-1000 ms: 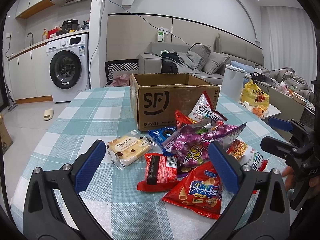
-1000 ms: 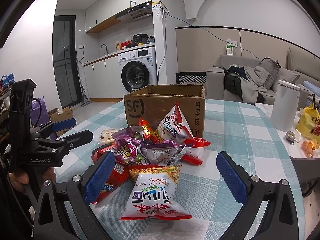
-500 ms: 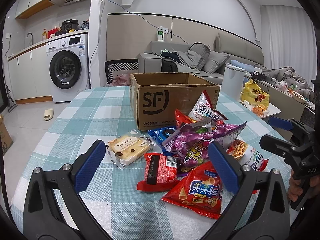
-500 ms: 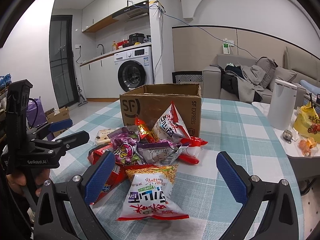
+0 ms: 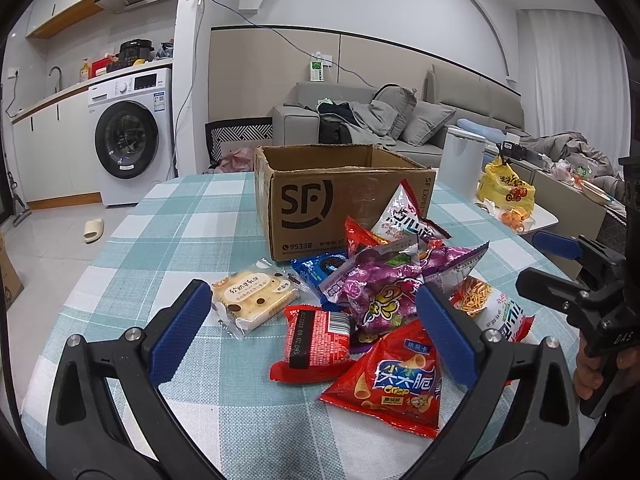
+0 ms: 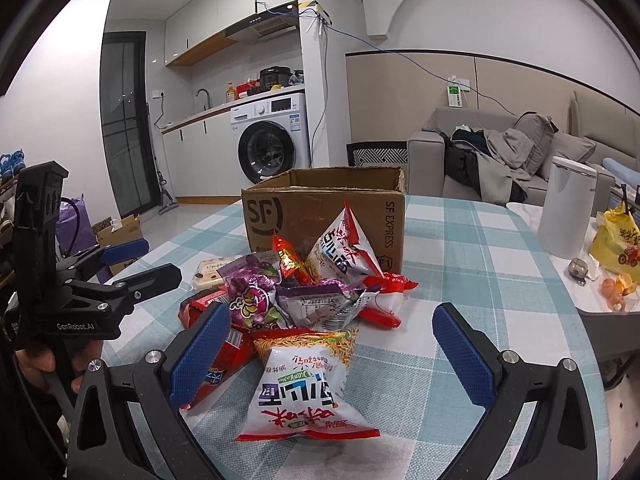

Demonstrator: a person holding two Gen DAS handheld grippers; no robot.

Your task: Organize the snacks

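A pile of snack packets lies on a table with a teal-and-white checked cloth (image 5: 168, 240), just in front of an open cardboard box (image 5: 320, 208) printed with "SF". The box stands upright with its flaps open; its inside cannot be seen from either view.

The left gripper (image 5: 316, 328) hovers above the near edge of the pile with its 2 blue-padded fingers (image 5: 182, 332) spread wide, holding nothing. Between them lie a cream cake packet (image 5: 252, 300) at the left of the pile, a small red packet (image 5: 316, 340) and a larger red crisp bag (image 5: 392, 384) nearest the camera. Behind these sit a purple bag (image 5: 384, 284), a blue cookie packet (image 5: 320, 268) and a white-and-red bag (image 5: 404, 220) leaning against the box.

The right gripper (image 6: 332, 348) also hangs over the table, fingers wide apart and empty. A white noodle-snack bag (image 6: 304, 388) lies between them (its print reads upside down from this side), touching the purple bag (image 6: 252, 296) behind it.

Each gripper shows at the edge of the other's view, held by a hand (image 6: 44, 360). A white bin (image 6: 568, 208) stands beyond the table to the right.
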